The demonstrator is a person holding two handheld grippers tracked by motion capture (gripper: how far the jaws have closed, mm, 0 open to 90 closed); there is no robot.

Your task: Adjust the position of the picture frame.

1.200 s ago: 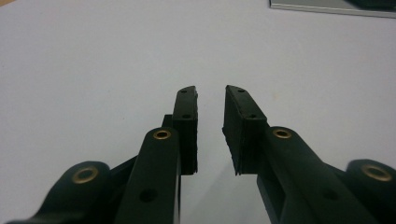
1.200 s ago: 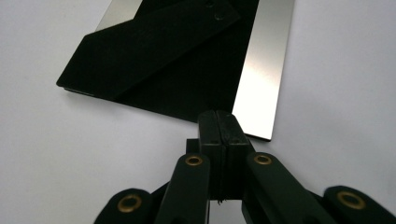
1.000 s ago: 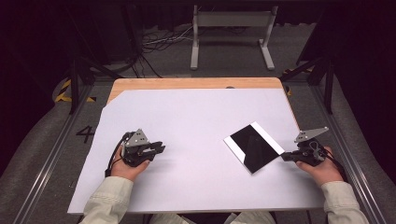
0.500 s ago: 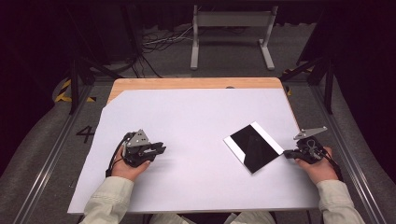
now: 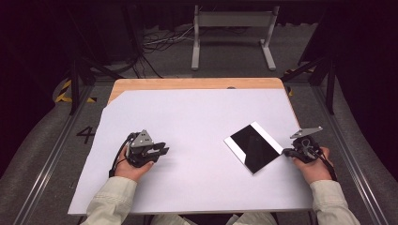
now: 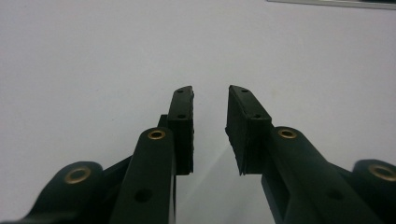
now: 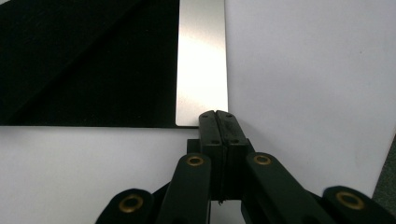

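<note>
Though plate [image 7: 116, 60] cut off, R claw [image 7: 218, 115] at corner.

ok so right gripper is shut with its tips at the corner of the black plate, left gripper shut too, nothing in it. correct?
Not quite: the left gripper is open, a clear gap between its jaws with nothing in it, as the left gripper view shows. The right gripper is indeed shut, tips at the corner of the black plate.

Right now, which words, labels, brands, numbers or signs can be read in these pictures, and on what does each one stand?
"4": painted dark on the grey floor to the left of the table, read in the high view.
The black card with silver edges: no text readable on it.
The yellow and black marks on the floor are stripes, not letters.
</note>
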